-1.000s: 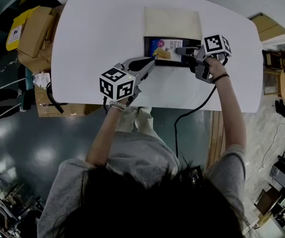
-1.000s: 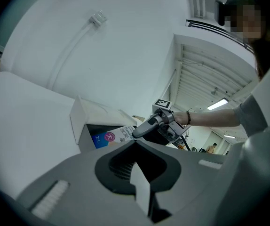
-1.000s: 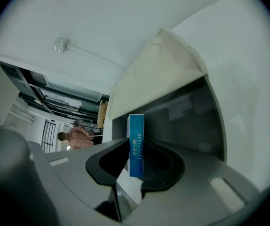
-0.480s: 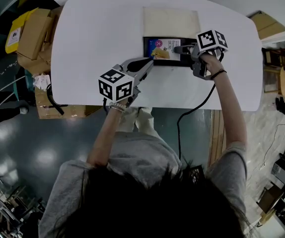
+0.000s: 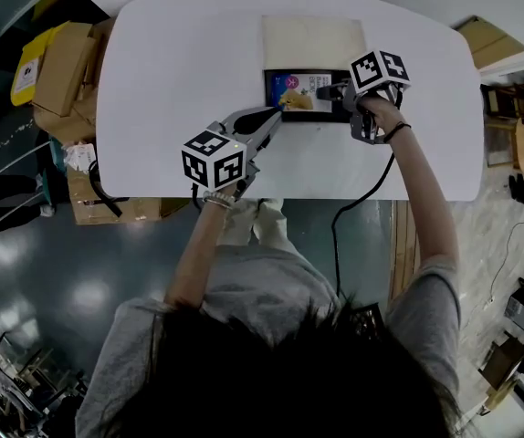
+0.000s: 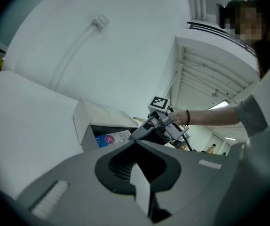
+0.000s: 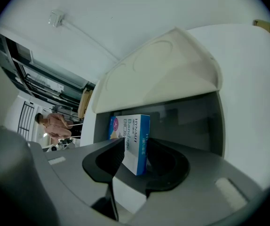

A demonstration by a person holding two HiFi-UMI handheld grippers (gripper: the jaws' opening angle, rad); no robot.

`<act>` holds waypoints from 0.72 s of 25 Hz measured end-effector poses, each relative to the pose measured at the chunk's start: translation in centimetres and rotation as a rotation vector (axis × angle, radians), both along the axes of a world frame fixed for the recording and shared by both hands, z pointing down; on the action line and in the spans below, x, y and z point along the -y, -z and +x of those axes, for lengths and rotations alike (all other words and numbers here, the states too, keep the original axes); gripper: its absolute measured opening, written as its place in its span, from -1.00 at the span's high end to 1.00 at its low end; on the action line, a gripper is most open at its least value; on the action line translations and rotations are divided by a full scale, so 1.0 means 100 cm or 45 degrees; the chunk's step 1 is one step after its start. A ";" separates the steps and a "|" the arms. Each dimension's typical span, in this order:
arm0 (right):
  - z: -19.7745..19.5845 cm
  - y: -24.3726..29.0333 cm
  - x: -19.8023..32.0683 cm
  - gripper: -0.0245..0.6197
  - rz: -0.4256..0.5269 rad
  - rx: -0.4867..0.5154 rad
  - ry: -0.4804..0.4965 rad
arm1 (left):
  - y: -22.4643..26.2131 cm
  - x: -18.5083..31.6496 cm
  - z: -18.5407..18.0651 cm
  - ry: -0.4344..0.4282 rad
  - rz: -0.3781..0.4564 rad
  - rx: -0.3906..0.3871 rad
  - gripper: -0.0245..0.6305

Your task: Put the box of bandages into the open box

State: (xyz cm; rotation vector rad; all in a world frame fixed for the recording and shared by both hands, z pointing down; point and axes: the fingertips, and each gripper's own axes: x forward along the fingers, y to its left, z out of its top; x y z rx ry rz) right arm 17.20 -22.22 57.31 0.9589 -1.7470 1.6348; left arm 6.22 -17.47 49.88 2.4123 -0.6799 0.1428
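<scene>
The open box has a dark inside and stands on the white table, its pale lid folded back. The blue-and-white box of bandages is inside it. My right gripper reaches in from the right. In the right gripper view the bandage box stands on edge between the jaws of this gripper. They have just been opening, and a gap shows on its right side. My left gripper is shut and empty, its tip by the box's front left corner.
Cardboard boxes and a yellow package lie on the floor left of the table. A black cable hangs from the right gripper over the table's near edge. Flat cardboard sits at the right.
My right gripper has shifted a little left and farther over the open box and tilted down. The bandage box stays inside the open box. The left gripper has not moved.
</scene>
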 end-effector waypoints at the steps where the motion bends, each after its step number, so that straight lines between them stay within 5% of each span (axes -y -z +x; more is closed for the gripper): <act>1: 0.000 -0.001 0.000 0.40 0.001 -0.013 0.005 | 0.001 0.000 0.000 0.002 0.000 -0.001 0.94; 18: 0.003 -0.013 0.001 0.16 0.006 -0.187 0.032 | 0.001 -0.003 -0.007 0.016 0.012 0.023 0.94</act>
